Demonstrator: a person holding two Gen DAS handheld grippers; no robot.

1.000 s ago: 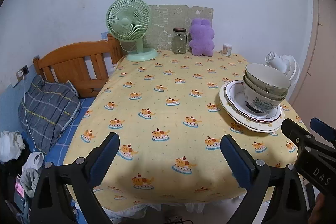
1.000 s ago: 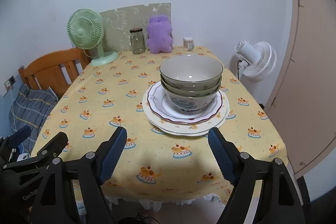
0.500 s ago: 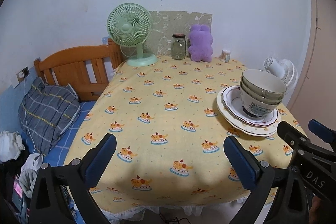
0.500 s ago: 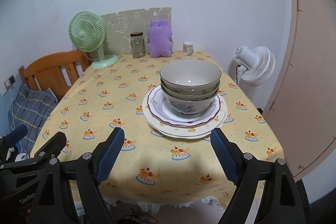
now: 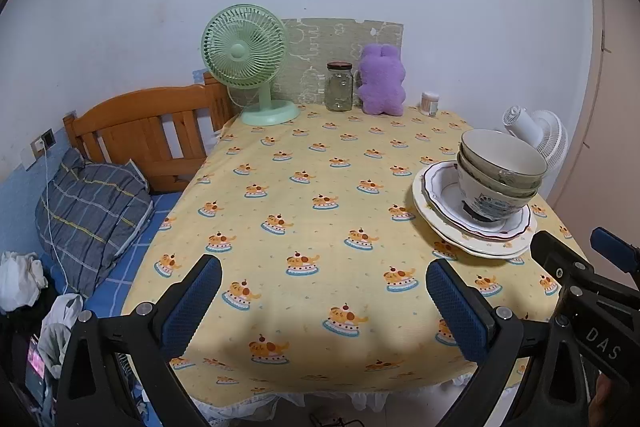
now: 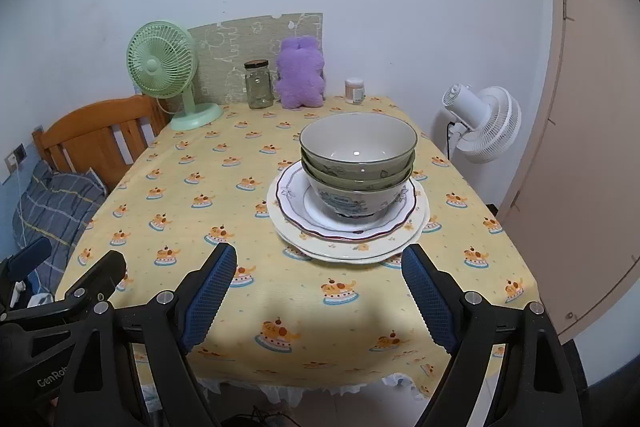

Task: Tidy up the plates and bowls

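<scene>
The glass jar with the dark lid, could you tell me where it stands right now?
The glass jar stands at the table's far edge by the wall, between the green fan on its left and the purple plush on its right.

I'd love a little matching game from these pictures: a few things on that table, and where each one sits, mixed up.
Things:
1. green fan
2. glass jar
3. stacked bowls
4. white fan

Places:
A. on the plates
B. back left corner of the table
C. off the table, to its right
D. just left of the purple plush toy

Pairs: 1-B, 2-D, 3-A, 4-C
</scene>
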